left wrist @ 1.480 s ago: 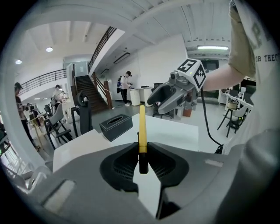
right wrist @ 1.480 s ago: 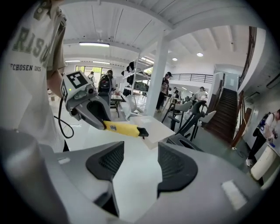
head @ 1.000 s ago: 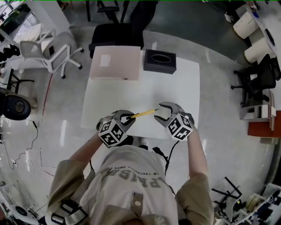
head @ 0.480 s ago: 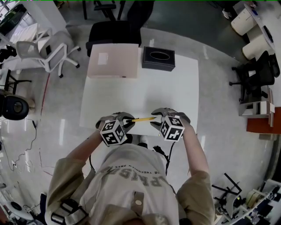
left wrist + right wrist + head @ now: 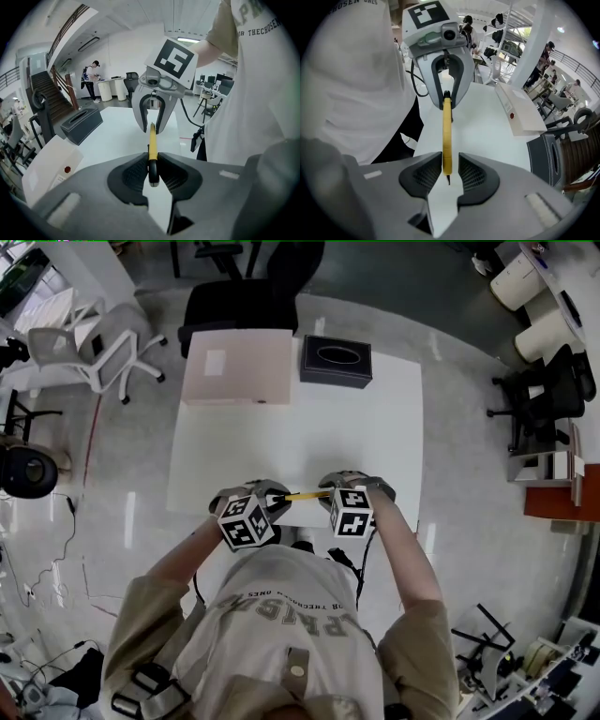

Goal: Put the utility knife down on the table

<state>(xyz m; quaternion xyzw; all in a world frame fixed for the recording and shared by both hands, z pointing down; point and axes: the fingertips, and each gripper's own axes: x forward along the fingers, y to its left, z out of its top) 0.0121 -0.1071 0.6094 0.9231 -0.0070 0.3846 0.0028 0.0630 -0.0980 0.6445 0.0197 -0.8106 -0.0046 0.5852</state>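
**A:** Head view first: the utility knife bridges the left hand-held gripper and the right hand-held gripper, over the near part of the worktop

**B:** Left gripper view: its jaws are clamped on the knife's black butt end, and the yellow body runs ahead to the other hand-held gripper

**A:** Right gripper view: jaws closing round the blade end, knife between the pads, a sliver of gap on one side

**B:** So it's carried, not yet set down. Next, I'd say: lower it flat onto the worktop, then let go with both, minding that tip
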